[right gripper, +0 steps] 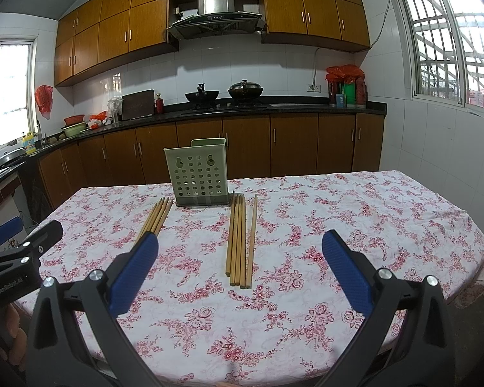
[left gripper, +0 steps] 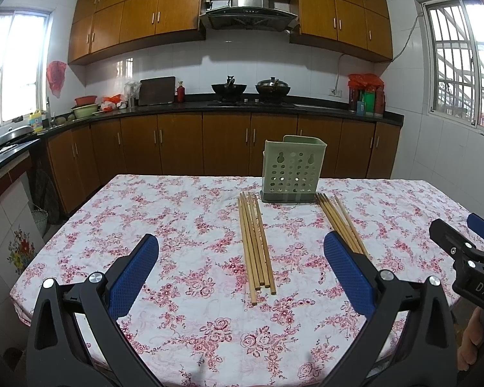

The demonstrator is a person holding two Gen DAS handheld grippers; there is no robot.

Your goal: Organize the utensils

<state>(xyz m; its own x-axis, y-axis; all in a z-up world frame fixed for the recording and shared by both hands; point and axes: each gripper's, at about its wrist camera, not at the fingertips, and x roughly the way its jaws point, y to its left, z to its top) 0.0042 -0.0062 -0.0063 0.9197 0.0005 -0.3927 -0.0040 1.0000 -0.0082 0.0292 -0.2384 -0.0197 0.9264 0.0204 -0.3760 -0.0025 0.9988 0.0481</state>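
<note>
Both claws hanging wide open, gripping nothing: left claw [left gripper: 242,267], right claw [right gripper: 240,267]. Chopsticks [left gripper: 256,245] lying on desk [left gripper: 177,219], two bundles flanking holder [left gripper: 292,169]. Pinch near one end, then tip upright.

Green holder and two groups of wooden chopsticks on the flowered tablecloth

The pale green plastic utensil holder with round holes [left gripper: 292,169] [right gripper: 199,174] stands upright on its dark grey base at the far part of the table. The left bundle of light brown wooden chopsticks [left gripper: 255,245] [right gripper: 156,217] lies flat, starting near the holder's left corner and pointing to the near side. The right bundle of the same wooden chopsticks [left gripper: 340,221] [right gripper: 240,240] lies flat from the holder's right corner; one stick there is slightly apart from the others.
</note>
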